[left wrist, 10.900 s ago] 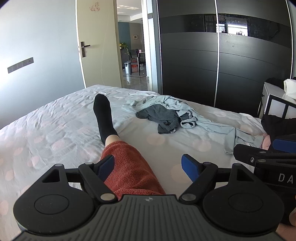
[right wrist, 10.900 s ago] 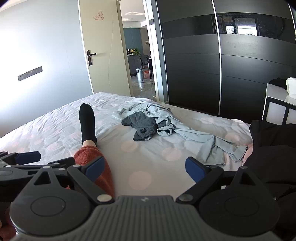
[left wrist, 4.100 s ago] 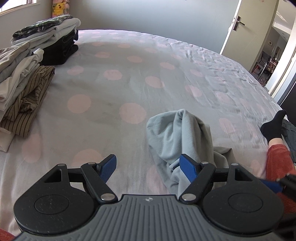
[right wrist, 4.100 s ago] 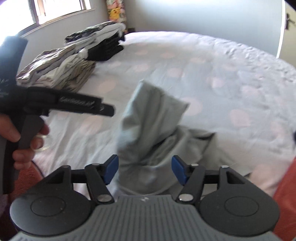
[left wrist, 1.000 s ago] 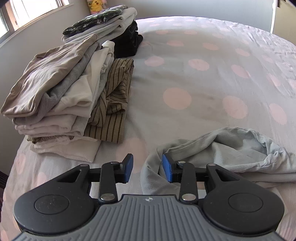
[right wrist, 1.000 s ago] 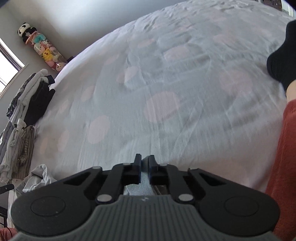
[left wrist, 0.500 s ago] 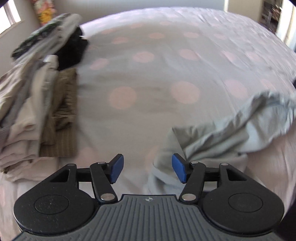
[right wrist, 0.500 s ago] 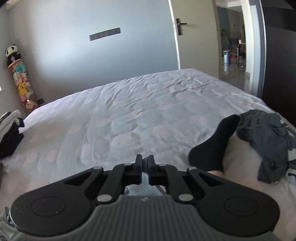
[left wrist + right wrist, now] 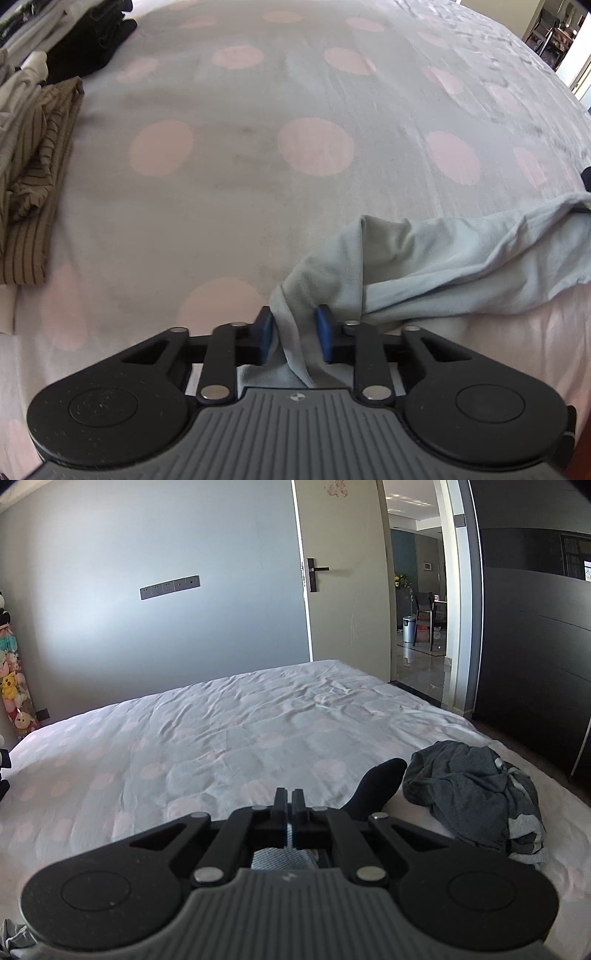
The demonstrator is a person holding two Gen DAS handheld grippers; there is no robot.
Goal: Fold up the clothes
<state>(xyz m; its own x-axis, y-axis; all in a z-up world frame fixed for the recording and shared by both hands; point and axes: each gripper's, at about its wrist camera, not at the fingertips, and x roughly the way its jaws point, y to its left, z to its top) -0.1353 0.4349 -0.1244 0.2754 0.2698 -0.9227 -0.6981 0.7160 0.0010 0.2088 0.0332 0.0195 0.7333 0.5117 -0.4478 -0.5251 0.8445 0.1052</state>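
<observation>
Left wrist view showed the left gripper (image 9: 293, 332) closing its jaws on a bunched edge of the garment (image 9: 443, 258), which trailed rightward over the bed (image 9: 240, 166). The right gripper (image 9: 290, 805) was clenched on pale cloth. A folded stack (image 9: 33, 147) lay done at left; this garment was unfolded, and a dark heap (image 9: 476, 794) awaited.

Left gripper (image 9: 294, 334) pitched steeply down, jaws closing, blue fingers (image 9: 264, 332) either side of a fold of cloth (image 9: 424, 266). Right gripper (image 9: 290, 805) points slightly below level, jaws together, pinching a bit of cloth between them.
</observation>
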